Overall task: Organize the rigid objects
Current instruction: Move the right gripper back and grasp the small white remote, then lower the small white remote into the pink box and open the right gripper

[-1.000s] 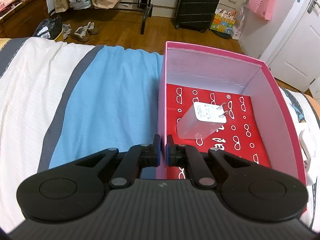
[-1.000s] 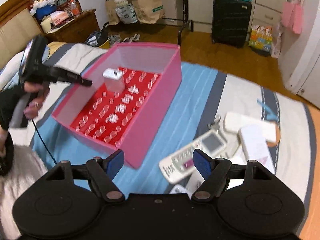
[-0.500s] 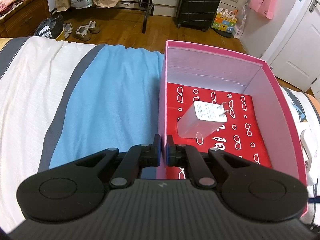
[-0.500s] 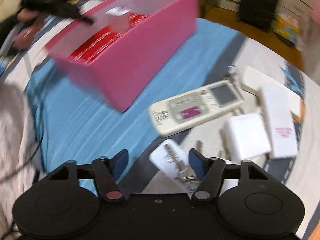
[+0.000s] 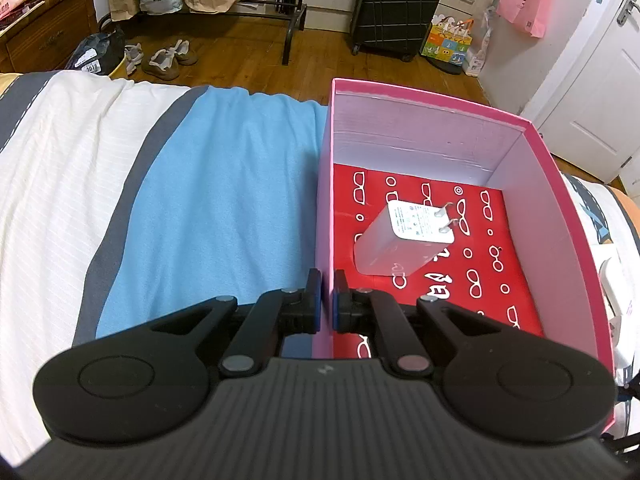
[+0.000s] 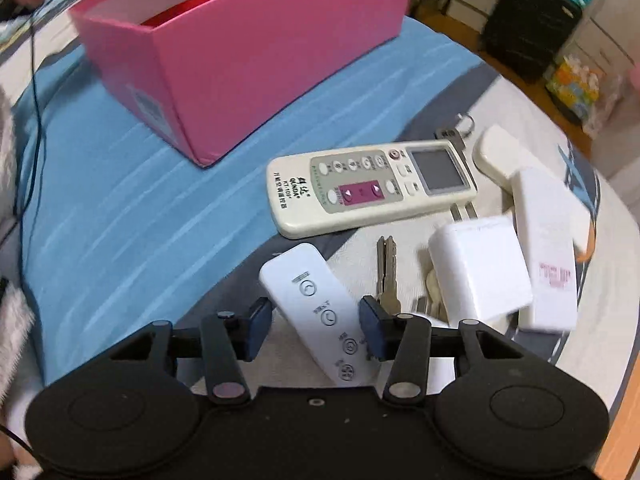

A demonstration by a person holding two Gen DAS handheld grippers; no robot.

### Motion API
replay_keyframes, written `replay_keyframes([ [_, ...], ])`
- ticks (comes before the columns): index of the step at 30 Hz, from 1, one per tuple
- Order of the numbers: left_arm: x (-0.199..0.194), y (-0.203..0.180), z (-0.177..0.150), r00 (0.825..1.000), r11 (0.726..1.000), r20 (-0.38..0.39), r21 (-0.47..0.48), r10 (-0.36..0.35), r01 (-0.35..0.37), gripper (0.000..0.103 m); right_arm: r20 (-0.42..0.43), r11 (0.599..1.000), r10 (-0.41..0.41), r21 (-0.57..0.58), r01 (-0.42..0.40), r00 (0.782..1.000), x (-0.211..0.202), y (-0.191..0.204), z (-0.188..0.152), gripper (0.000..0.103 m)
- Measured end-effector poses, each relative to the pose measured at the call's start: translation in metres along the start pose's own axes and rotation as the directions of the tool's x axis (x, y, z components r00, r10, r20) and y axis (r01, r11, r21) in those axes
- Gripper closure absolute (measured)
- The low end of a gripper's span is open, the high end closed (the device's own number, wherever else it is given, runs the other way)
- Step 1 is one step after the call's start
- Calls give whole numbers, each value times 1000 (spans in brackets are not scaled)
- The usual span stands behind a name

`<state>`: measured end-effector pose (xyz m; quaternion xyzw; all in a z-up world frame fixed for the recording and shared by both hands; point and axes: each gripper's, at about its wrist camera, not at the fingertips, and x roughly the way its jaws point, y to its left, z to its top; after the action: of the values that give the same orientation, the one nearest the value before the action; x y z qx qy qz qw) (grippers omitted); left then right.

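Jaws wide, my right gripper point(image 6: 315, 330) has just dropped to straddle the small white remote point(image 6: 320, 316) at lower centre, while left jaws pinch the pink box point(image 5: 325, 208) wall.

Both grippers share one build. The left gripper point(image 5: 327, 300) has a matte black ribbed body with a small pale logo at its centre, two round black discs at 8 and 4 o'clock, angular black link arms with silver pivot pins, and blue pads point(image 5: 317, 296). The right gripper point(image 6: 315, 320) has a smooth black body with a small screw at its centre, and blue pads point(image 6: 258, 316). Fuzzy pale sleeve fabric point(image 6: 10, 312) shows at 9 o'clock beside a thin black cable point(image 6: 35, 92).
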<state>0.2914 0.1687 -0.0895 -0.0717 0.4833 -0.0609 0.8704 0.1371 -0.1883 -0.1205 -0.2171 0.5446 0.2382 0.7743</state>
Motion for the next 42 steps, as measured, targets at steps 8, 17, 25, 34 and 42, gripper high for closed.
replay_keyframes([
  [8,1,0,-1,1000,1000,-2,-11,-4,4,98,35,998,20,65,-22,999,-7,-3,6,59],
  [17,1,1,-1,1000,1000,-3,-15,-7,7,98,130,990,-46,139,27,990,-48,26,24,60],
  [25,0,2,-2,1000,1000,-8,-19,-7,7,98,240,983,-100,175,58,966,-96,40,54,60],
  [34,-1,0,-3,1000,1000,-5,-18,-3,3,99,348,988,-73,156,19,934,-116,66,117,59],
  [42,-2,6,-3,1000,1000,-4,-23,-16,16,98,283,956,73,252,-147,956,-50,74,172,59],
])
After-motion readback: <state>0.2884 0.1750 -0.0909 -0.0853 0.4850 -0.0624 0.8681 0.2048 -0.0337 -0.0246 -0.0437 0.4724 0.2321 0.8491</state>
